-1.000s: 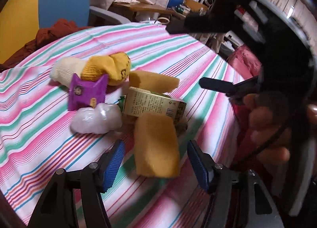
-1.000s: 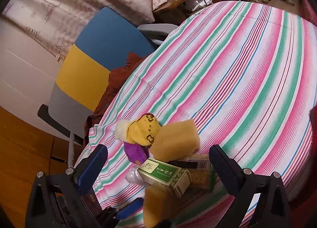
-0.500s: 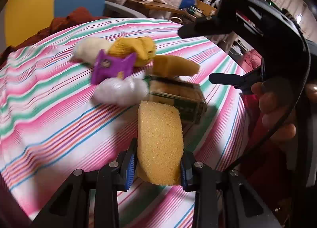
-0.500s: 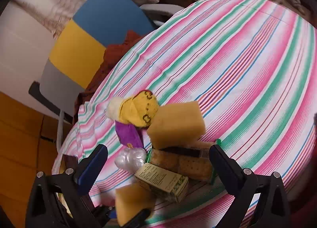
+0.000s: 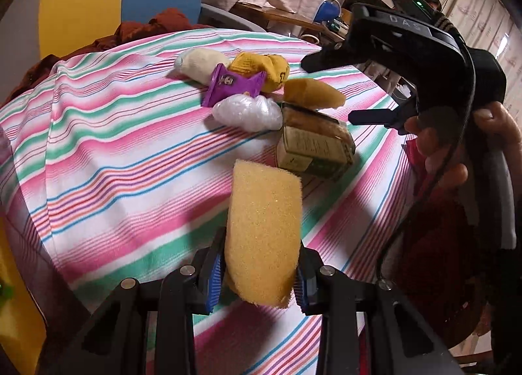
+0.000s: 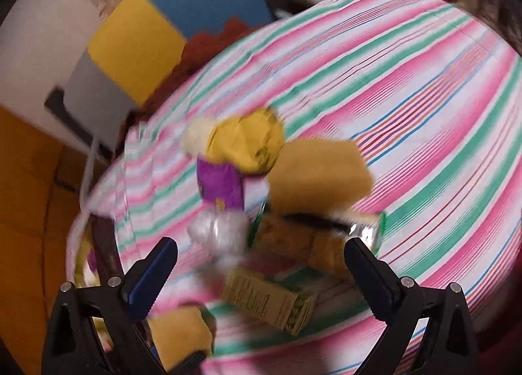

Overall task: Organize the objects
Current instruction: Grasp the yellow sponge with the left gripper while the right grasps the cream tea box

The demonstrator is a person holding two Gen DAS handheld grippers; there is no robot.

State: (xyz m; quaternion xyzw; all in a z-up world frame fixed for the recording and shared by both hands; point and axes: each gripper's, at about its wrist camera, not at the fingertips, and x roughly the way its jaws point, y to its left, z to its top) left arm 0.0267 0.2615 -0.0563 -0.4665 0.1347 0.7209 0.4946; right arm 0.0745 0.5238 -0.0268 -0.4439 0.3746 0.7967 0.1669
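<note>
left gripper [image 5: 259, 273] pinches the near yellow sponge [image 5: 264, 238], lifted clear of the pile for sorting; right gripper [image 6: 261, 272] hovers spread wide over the green box [image 6: 267, 303].

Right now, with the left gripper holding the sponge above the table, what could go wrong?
1. The left gripper pinches only the near end of the yellow sponge; soft foam may bend or slip out.
2. The open right gripper hangs close over the green box; it might knock the pile.
</note>
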